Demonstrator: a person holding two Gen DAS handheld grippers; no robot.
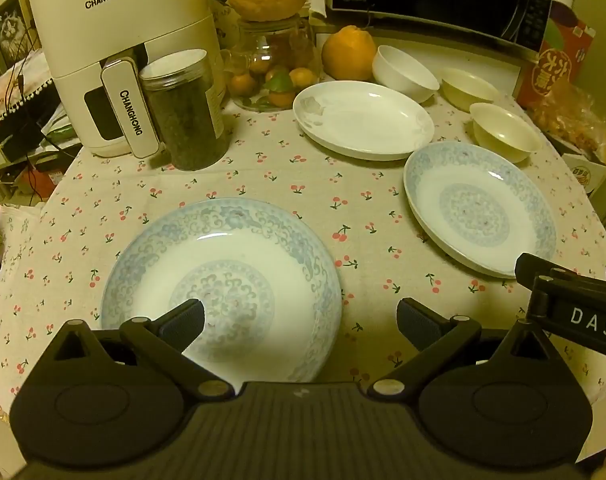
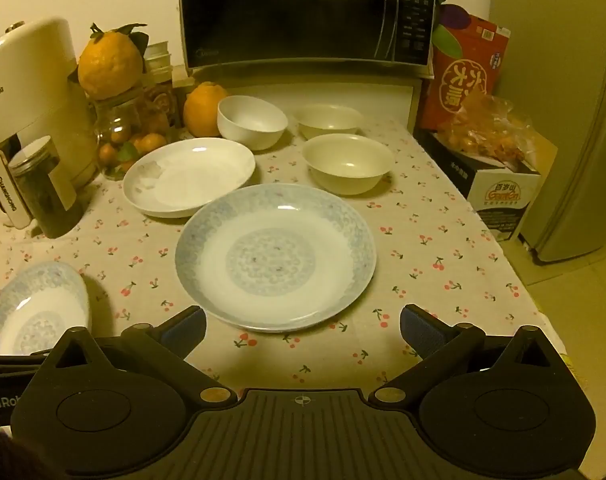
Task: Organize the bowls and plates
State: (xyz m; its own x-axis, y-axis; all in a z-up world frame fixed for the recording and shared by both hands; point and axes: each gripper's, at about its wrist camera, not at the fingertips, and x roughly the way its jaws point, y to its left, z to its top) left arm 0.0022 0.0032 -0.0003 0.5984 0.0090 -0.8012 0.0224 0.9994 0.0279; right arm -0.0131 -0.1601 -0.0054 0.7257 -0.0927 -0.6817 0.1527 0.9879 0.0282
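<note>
Three plates and three bowls lie apart on a cherry-print tablecloth. A blue-patterned plate (image 1: 223, 280) lies just under my open, empty left gripper (image 1: 301, 322); it also shows in the right wrist view (image 2: 39, 312). A second blue-patterned plate (image 2: 275, 256) (image 1: 479, 208) lies just ahead of my open, empty right gripper (image 2: 303, 330). A plain white plate (image 1: 363, 120) (image 2: 189, 176) lies behind. A white bowl (image 2: 251, 122) (image 1: 403, 72) and two cream bowls (image 2: 347, 164) (image 2: 329, 120) stand at the back.
A white Changhong appliance (image 1: 115, 56) and a dark jar (image 1: 183, 112) stand at the back left. A glass jar with fruit (image 1: 275, 76), large oranges (image 2: 203, 108) and a microwave (image 2: 303, 16) line the back. Boxes and a snack bag (image 2: 487, 132) stand right.
</note>
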